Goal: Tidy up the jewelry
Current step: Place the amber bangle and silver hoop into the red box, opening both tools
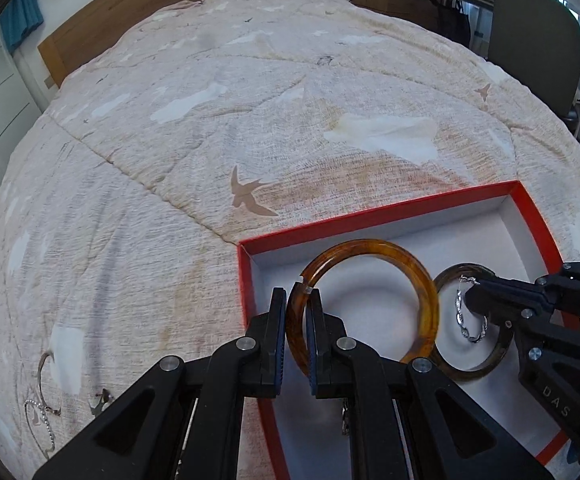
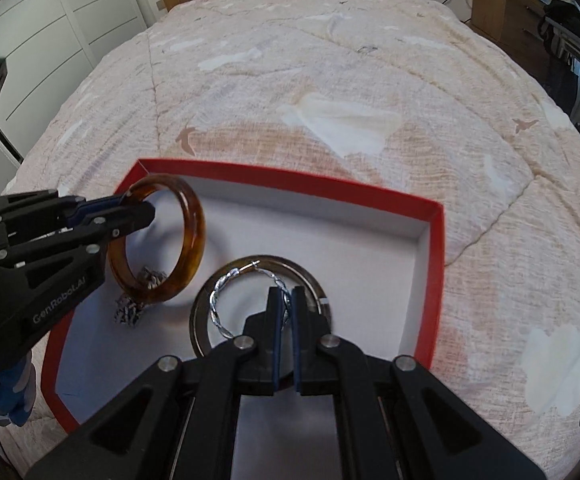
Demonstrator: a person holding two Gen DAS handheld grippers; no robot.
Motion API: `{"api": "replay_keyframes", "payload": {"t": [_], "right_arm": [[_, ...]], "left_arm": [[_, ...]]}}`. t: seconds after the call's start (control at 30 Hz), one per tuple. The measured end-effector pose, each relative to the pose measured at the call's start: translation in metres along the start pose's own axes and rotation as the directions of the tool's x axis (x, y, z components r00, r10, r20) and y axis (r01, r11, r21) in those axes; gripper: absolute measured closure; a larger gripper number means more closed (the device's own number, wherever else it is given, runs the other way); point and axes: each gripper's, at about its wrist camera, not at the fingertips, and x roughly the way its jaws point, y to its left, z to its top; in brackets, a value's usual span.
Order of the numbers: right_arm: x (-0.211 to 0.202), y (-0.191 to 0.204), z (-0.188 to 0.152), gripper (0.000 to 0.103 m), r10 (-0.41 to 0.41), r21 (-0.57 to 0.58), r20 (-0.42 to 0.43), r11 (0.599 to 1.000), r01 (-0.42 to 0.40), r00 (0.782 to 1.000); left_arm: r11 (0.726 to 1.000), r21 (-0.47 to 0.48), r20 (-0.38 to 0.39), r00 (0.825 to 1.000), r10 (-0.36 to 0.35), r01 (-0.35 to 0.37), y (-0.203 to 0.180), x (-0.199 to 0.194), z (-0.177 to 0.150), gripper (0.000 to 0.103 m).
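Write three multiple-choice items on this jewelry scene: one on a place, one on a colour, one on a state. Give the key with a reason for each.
1. Where does the dark bangle lie?
A. On the bedspread
B. Inside the red box
C. On the chair

2. What colour is the bangle in the left gripper?
A. Amber brown
B. Green
C. White

3. What is the right gripper doing?
A. Hanging open over the box
B. Clamped on the box wall
C. Shut on the silver twisted hoop

Key:
1 B: the dark bangle rests flat on the white floor of the red box.
2 A: the amber bangle is translucent orange-brown, pinched between the left fingers.
3 C: the silver twisted hoop runs between the nearly closed right fingers, over the dark bangle.
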Motion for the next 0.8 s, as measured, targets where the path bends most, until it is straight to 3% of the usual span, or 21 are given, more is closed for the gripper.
{"api": "replay_keyframes", "payload": {"t": [0.27, 0.8], "right_arm": [[0.002, 0.003, -0.001, 0.099, -0.06, -0.087, -0.049, 0.995, 0.056, 0.997], [-0.007, 0.005, 0.0, 0.097, -0.057, -0.09, -0.053, 0.995, 0.052, 0.997]], "left_arm": [[1.0, 0.002, -0.042, 0.999, 0.01, -0.01, 0.002, 0.015, 0.0, 0.091], [1.0, -0.004, -0.053, 0.999, 0.004, -0.005, 0.001, 0.021, 0.002, 0.089]]}}
